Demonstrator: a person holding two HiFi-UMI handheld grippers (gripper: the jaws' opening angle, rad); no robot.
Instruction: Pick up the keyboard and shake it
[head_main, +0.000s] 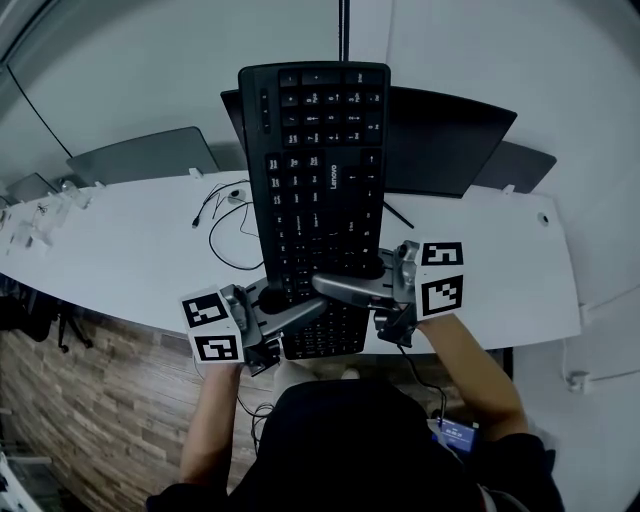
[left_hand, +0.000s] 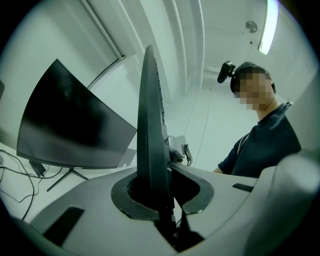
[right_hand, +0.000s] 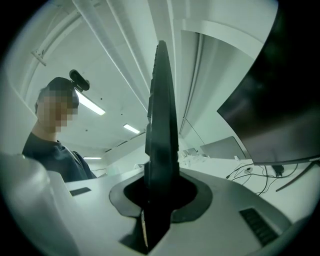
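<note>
A black keyboard (head_main: 315, 180) is lifted off the white desk (head_main: 110, 260), standing on end with its keys facing me and its near end low between both grippers. My left gripper (head_main: 272, 300) is shut on the near left edge; in the left gripper view the keyboard (left_hand: 150, 130) shows edge-on, clamped in the left gripper (left_hand: 159, 192). My right gripper (head_main: 345, 288) is shut on the near right part; the right gripper view shows the same thin edge of the keyboard (right_hand: 161, 125) pinched in the right gripper (right_hand: 160, 197).
A dark monitor (head_main: 450, 140) stands behind the keyboard at the back of the desk. Thin cables (head_main: 225, 220) lie on the desk left of the keyboard. A grey chair back (head_main: 140, 155) sits beyond the desk's far left. Wood-pattern floor (head_main: 90, 400) shows below left.
</note>
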